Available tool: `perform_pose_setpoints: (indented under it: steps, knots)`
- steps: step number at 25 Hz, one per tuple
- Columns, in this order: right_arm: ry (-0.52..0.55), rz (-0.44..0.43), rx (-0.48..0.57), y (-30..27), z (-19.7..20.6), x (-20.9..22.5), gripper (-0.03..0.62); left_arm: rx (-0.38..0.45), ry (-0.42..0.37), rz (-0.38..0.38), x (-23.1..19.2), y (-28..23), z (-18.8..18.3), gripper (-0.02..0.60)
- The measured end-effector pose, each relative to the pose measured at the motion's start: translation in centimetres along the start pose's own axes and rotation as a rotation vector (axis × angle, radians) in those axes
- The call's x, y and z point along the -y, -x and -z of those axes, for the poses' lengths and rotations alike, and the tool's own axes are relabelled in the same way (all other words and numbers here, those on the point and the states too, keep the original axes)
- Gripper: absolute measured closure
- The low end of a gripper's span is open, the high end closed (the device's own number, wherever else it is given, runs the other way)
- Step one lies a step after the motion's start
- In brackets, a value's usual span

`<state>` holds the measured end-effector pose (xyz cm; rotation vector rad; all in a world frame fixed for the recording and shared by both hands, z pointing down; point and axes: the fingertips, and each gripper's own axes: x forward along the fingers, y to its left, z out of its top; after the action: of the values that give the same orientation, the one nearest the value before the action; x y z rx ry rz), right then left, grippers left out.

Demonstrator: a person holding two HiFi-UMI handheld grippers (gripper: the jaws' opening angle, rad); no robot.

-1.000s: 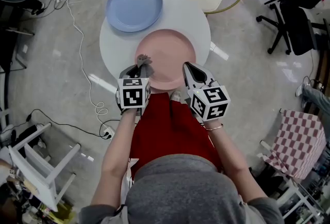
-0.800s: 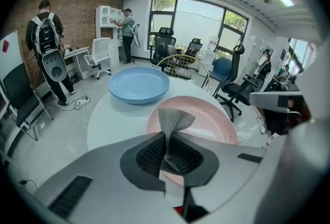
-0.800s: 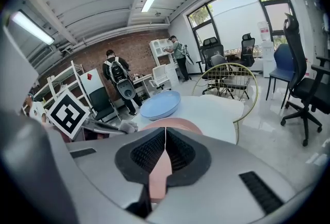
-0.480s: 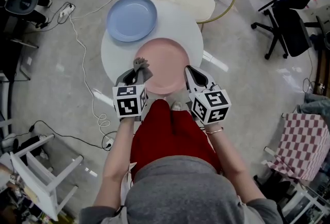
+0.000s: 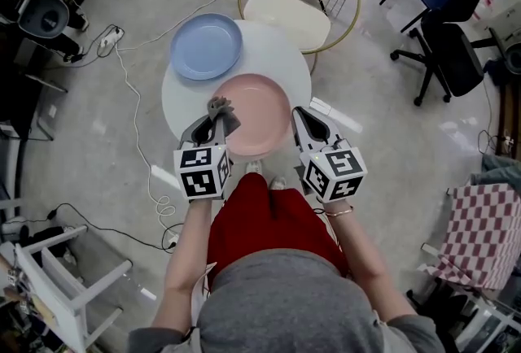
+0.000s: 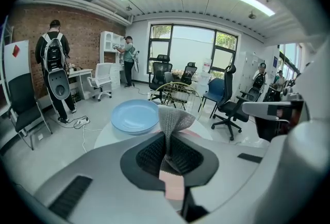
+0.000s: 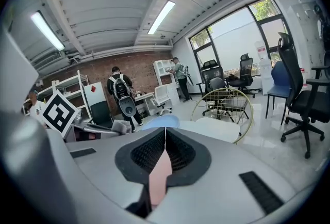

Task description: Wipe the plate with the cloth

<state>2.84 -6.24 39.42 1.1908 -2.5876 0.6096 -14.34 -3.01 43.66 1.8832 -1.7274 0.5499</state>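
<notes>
Left hand-held gripper [image 5: 212,120] clamps the cloth [image 5: 218,106], pointing forward by the plate [image 5: 259,125]; right hand-held gripper [image 5: 296,111] closed.

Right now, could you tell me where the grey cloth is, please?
In the head view, the grey cloth is pinched in the left claw, at the left rim of the pink plate, on the near side of the round white table.
</notes>
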Motion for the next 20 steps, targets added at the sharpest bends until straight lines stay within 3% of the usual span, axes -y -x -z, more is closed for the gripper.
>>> perform_pose_setpoints:
  steps: [20]
  knots:
    - [0.064, -0.029, 0.151, 6.2, -4.1, -1.1, 0.565, 0.185, -0.007, 0.000, 4.0, 6.5, -3.2, 0.548]
